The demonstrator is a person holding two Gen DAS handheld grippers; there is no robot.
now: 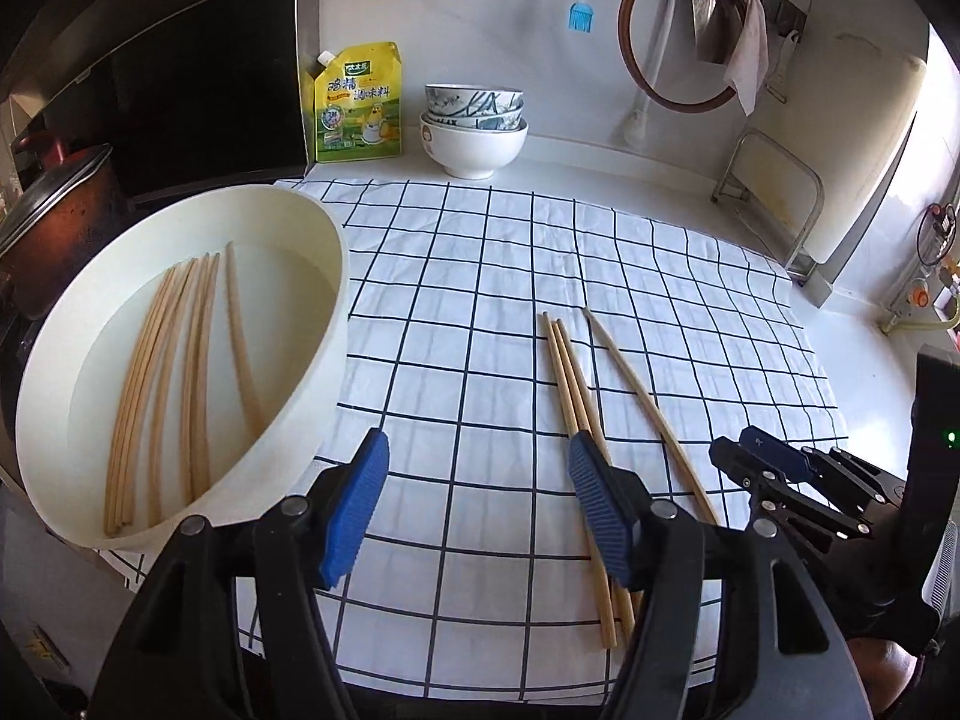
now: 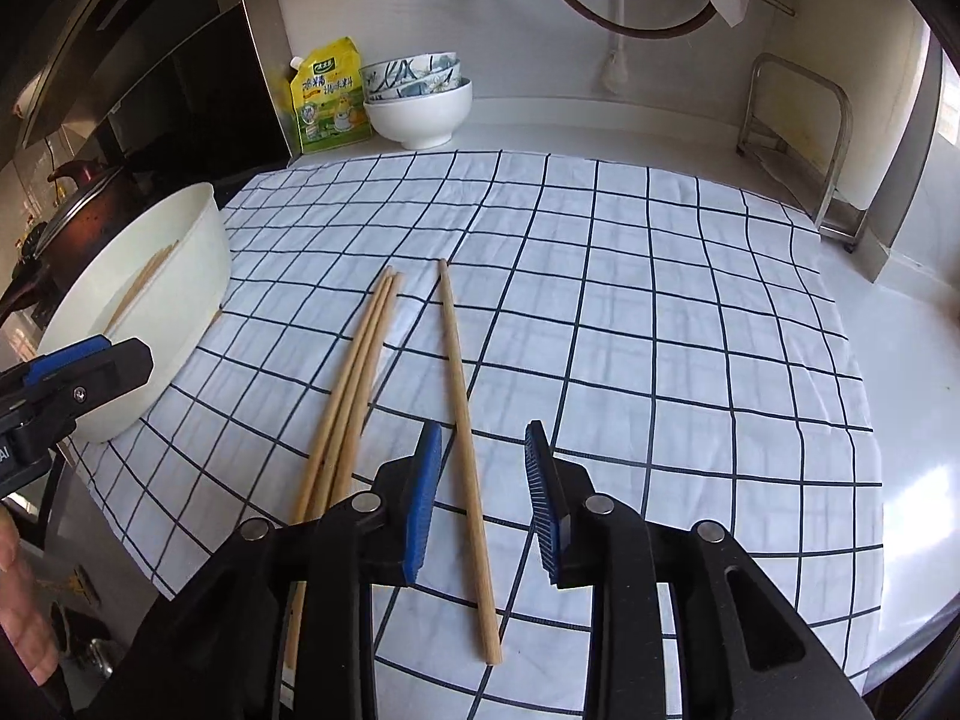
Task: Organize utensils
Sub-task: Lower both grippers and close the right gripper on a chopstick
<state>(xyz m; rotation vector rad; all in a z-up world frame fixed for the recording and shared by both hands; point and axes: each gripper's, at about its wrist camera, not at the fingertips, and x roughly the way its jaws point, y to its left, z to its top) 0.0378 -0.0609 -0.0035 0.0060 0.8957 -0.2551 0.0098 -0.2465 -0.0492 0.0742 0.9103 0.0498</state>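
Several wooden chopsticks (image 1: 198,360) lie in a white tub (image 1: 324,354) at the left. A few more chopsticks lie together (image 1: 573,384) on the checked cloth (image 1: 480,276), with a single chopstick (image 1: 648,402) to their right. My left gripper (image 1: 474,498) is open and empty above the cloth, its right finger over the grouped chopsticks. My right gripper (image 2: 483,492) is open, its jaws on either side of the single chopstick (image 2: 462,384), beside the group (image 2: 360,372). It also shows in the left wrist view (image 1: 774,468).
Stacked bowls (image 1: 474,126) and a yellow seasoning pouch (image 1: 357,102) stand at the back by the wall. A lidded pot (image 1: 54,222) sits at far left. A metal rack (image 1: 774,192) stands at the back right. The tub (image 2: 150,300) sits on the cloth's left edge.
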